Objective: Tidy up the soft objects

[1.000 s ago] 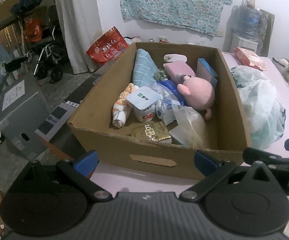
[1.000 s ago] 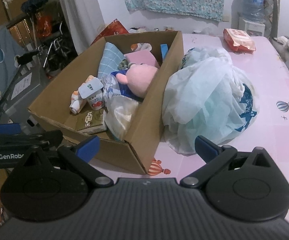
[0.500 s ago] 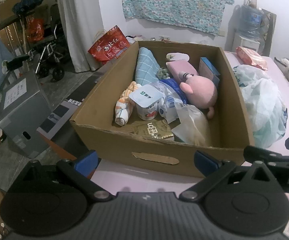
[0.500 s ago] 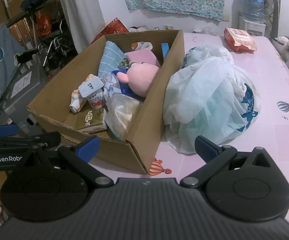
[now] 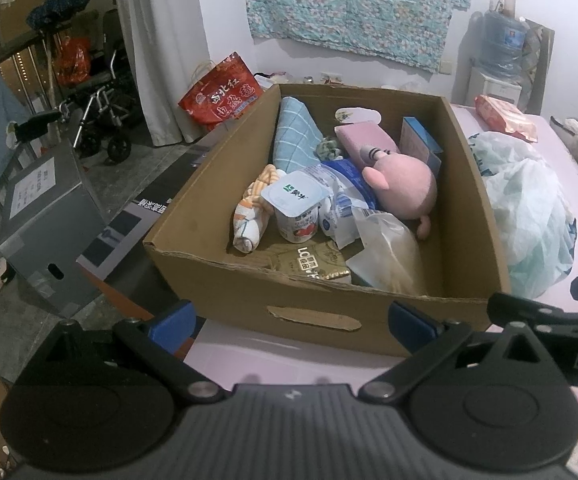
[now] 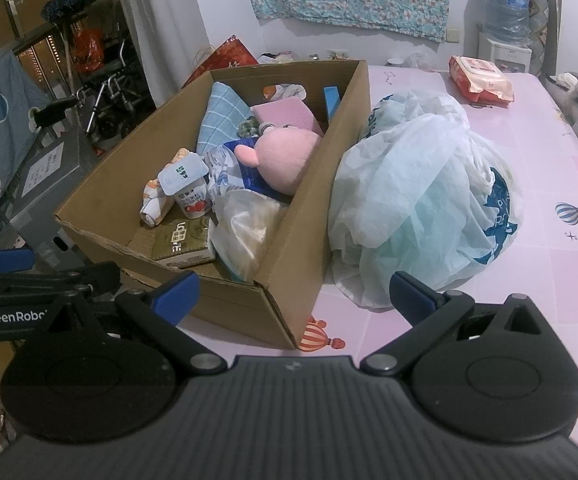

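Pink plush toy (image 5: 403, 190): lies in the cardboard box (image 5: 321, 312), ahead of both grippers.
Box contents: yogurt cup (image 5: 295, 210), blue checked cloth (image 5: 293, 136), rolled striped cloth (image 5: 249, 216).
Left gripper (image 5: 291, 318): fingers apart, empty, before the box's near wall.
Right gripper (image 6: 293, 292): fingers apart, empty.
Right view only: the whole plastic bag (image 6: 425, 204) on the counter (image 6: 549, 280), touching the box.

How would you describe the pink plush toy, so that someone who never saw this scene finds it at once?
Look at the open cardboard box on the pink table, beside the white plastic bag. Inside, toward the bag's side, lies the pink plush toy, behind the yogurt cup. It is the only round, fuzzy pink thing; the pink item behind it is flat and rectangular.
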A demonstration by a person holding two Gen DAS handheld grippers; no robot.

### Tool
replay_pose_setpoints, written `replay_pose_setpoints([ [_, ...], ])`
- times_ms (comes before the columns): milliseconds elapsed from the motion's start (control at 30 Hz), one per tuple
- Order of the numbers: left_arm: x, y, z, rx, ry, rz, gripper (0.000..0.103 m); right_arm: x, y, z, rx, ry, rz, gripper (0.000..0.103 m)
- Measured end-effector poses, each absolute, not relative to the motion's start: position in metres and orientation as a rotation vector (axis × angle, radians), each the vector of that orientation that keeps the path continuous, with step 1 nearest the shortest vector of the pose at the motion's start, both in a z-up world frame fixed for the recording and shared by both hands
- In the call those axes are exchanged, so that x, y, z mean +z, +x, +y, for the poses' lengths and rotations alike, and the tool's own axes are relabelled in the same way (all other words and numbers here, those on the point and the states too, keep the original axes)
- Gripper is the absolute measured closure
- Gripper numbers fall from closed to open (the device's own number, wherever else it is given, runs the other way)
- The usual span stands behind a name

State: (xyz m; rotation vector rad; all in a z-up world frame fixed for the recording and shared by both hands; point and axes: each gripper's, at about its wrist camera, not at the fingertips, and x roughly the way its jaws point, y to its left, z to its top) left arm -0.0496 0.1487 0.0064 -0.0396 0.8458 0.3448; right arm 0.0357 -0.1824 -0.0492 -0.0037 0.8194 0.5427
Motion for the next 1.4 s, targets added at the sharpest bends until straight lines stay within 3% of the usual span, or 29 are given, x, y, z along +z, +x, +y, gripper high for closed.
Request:
replay_pose_setpoints([
  [1400, 0.0009, -0.0496, 0.1485, 0.344, -0.058, 0.862, 0.0, -0.0551, 0.0358, -0.1799, 0.54, 0.0, 0.843, 0.001],
])
